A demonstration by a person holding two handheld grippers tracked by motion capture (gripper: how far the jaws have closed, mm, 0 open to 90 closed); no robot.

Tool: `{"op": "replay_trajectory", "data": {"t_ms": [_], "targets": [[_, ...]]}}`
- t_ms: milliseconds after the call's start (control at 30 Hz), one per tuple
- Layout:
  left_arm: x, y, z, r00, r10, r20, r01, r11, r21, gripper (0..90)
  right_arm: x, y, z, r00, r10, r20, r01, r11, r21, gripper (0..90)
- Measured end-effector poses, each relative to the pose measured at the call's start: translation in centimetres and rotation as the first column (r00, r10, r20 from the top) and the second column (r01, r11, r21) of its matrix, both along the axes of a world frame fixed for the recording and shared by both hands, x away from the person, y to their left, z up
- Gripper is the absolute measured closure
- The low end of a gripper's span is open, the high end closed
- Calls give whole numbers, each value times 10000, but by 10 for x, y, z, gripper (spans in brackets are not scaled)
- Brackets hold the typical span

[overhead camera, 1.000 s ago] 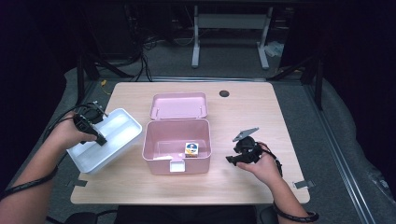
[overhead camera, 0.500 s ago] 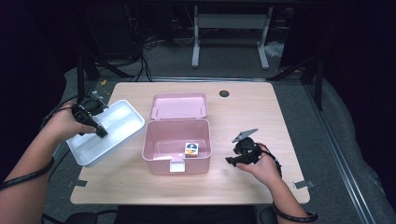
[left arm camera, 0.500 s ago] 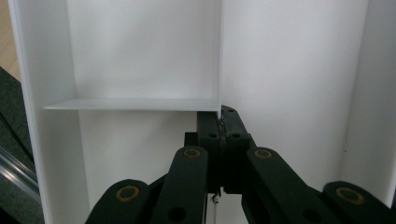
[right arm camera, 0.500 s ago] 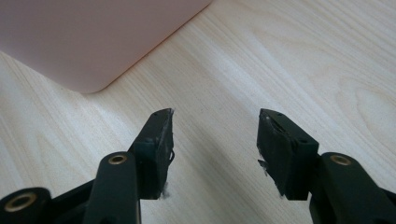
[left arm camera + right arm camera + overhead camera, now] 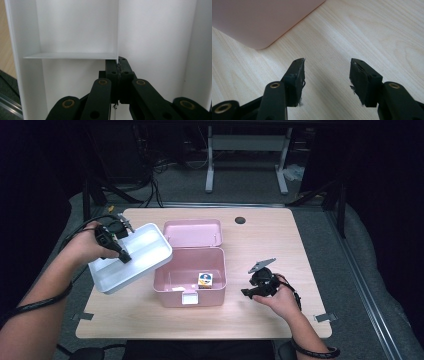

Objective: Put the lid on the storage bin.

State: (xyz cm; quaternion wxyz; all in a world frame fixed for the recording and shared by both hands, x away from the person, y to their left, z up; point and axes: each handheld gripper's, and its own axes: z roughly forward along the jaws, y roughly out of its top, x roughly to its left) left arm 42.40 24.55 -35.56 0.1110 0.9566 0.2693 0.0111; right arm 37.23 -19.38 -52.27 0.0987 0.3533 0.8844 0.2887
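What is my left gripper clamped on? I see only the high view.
Observer: The left gripper is shut on the thin inner divider wall of the white tray.
Operator: Are the right gripper's jaws open?
Observer: Yes, the right gripper stands open with nothing between the jaws.
Operator: What lies ahead of it?
Observer: Bare wooden table, and a rounded corner of the pink box just beyond.

Tray (image 5: 145,251) left of open box (image 5: 172,282); cube (image 5: 204,279) inside box.
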Motion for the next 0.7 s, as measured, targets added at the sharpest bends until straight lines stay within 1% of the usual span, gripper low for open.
{"op": "replay_trajectory", "data": {"t_ms": [100, 133, 167, 200, 233, 267, 333, 400, 433, 467, 500, 533, 567, 633, 700], "targets": [[4, -19, -3, 9991, -415, 43, 414, 9991, 80, 893, 0, 0, -1, 10000, -15, -42, 15, 10000, -1, 456], [4, -24, -5, 9987, -508, 40, 508, 9987, 97, 893, 0, -1, 0, 9999, 43, -138, -44, 9999, -102, 456], [5, -32, -7, 9976, -693, -33, 693, 9975, 162, 892, 0, -1, 0, 9999, 49, -145, -51, 9999, -121, 456], [6, -39, -9, 9963, -862, -34, 863, 9960, 250, 893, 0, 0, -1, 10000, 17, -13, -17, 10000, -11, 456], [7, -46, -11, 9946, -1035, -46, 1036, 9940, 338, 893, 0, -1, -1, 10000, 35, -13, -35, 10000, -12, 458], [7, -50, -12, 9938, -1113, -65, 1115, 9931, 354, 892, 0, -1, -1, 10000, 26, -11, -26, 10000, -7, 458], [9, -63, -15, 9891, -1467, -77, 1469, 9884, 382, 893, 0, -1, -2, 10000, 40, -6, -40, 10000, 21, 458], [11, -79, -17, 9821, -1872, -190, 1879, 9811, 460, 893, 0, -1, -2, 10000, 45, -42, -45, 10000, -5, 459], [11, -86, -17, 9779, -2085, -127, 2089, 9766, 516, 893, 0, -1, -3, 10000, 71, -29, -71, 10000, -25, 459], [12, -93, -17, 9730, -2309, -77, 2309, 9711, 601, 893, 0, -2, -2, 9998, 139, -167, -141, 9998, -124, 460], [13, -101, -17, 9694, -2453, -57, 2452, 9676, 601, 893, 0, -2, -2, 9998, 147, -164, -149, 9998, -131, 461], [13, -108, -18, 9644, -2642, -61, 2641, 9626, 602, 892, 0, -2, -2, 9998, 143, -135, -145, 9998, -131, 461], [13, -115, -19, 9570, -2902, -34, 2898, 9549, 652, 893, 0, -2, -2, 10000, 94, -3, -94, 9999, -56, 461], [12, -130, -21, 9422, -3350, -30, 3342, 9394, 768, 893, 0, -3, -2, 10000, 62, 4, -62, 10000, 35, 461], [12, -141, -24, 9298, -3682, 6, 3668, 9264, 845, 892, 0, -4, -2, 10000, 48, 9, -49, 9999, 110, 461]]}}
